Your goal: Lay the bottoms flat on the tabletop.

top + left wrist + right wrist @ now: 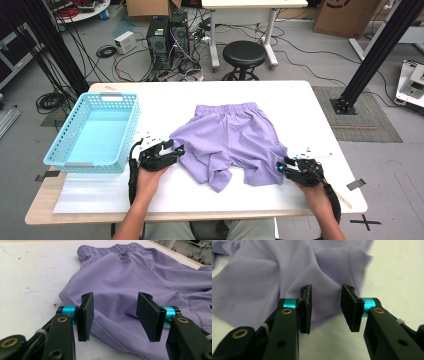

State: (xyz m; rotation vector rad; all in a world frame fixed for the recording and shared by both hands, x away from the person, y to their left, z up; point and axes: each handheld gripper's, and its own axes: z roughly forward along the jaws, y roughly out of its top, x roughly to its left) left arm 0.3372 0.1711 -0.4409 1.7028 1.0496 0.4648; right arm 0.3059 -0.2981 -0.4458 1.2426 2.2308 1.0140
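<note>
The shorts [235,137] are laid crumpled at mid-bench [300,100], waistband away from the person, legs toward them. The left gripper [172,149] is held level at the left hem, the right gripper [284,166] at the right hem; both jaws are open, nothing gripped.

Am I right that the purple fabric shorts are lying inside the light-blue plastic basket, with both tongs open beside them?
Not quite: in the high view the purple fabric shorts lie on the white table, right of the light-blue plastic basket. Left tongs and right tongs are indeed open.

shorts [235,137]: smooth matt lilac cloth | basket [75,155]: glossy blue plastic lattice | table [300,100]: matt white top
</note>
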